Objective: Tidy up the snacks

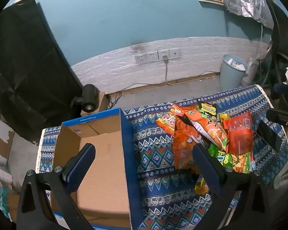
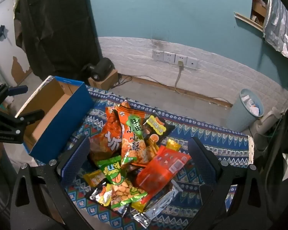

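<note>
A heap of snack packets [image 2: 132, 153] lies on the patterned blue tablecloth [image 2: 211, 138]: orange packets, a green pea packet [image 2: 115, 172], a red see-through packet [image 2: 159, 170] and a clear silvery one [image 2: 159, 205]. My right gripper [image 2: 139, 155] hangs open above the heap, its fingers wide on either side. Left of the heap stands an empty blue cardboard box [image 2: 61, 118]. My left gripper [image 1: 144, 163] is open over the box's right wall [image 1: 125, 143], one finger above the box floor, the other at the edge of the snack heap [image 1: 201, 134]. Nothing is held.
A dark flat rectangle [image 1: 268, 138] lies on the cloth right of the heap. Beyond the table, a black camera on a small carton [image 2: 99, 71], a pale blue bin [image 2: 245, 107] and wall sockets with a cable [image 2: 174, 59]. The cloth's edge [image 2: 250, 149] is near.
</note>
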### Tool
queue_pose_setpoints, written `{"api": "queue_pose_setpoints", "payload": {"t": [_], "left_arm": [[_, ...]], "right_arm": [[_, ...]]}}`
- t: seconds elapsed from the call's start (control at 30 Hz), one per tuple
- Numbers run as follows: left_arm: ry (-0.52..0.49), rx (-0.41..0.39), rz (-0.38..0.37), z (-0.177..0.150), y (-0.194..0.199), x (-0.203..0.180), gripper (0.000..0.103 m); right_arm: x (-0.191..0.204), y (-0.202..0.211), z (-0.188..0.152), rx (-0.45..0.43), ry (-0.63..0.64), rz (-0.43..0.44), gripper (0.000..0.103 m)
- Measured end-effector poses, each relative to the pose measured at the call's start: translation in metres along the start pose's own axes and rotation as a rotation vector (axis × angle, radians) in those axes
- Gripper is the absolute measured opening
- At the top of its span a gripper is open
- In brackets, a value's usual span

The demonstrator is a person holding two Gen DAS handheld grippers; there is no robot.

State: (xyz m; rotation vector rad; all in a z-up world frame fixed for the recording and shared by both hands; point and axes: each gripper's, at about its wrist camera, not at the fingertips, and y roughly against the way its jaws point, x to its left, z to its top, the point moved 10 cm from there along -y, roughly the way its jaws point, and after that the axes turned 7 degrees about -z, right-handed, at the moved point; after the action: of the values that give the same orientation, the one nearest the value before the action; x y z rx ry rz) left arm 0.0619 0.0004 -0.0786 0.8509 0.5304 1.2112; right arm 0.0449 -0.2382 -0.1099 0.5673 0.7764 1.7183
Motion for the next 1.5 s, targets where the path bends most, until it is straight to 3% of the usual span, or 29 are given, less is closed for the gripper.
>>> {"api": "queue_pose_setpoints", "payload": {"t": [1.5], "left_arm": [[0.002, -0.001, -0.007, -0.0022, -0.0012, -0.003, 0.102]], "right_arm": [[0.0014, -0.0014, -0.0084, 0.021, 0.001, 0.011, 0.1]]}}
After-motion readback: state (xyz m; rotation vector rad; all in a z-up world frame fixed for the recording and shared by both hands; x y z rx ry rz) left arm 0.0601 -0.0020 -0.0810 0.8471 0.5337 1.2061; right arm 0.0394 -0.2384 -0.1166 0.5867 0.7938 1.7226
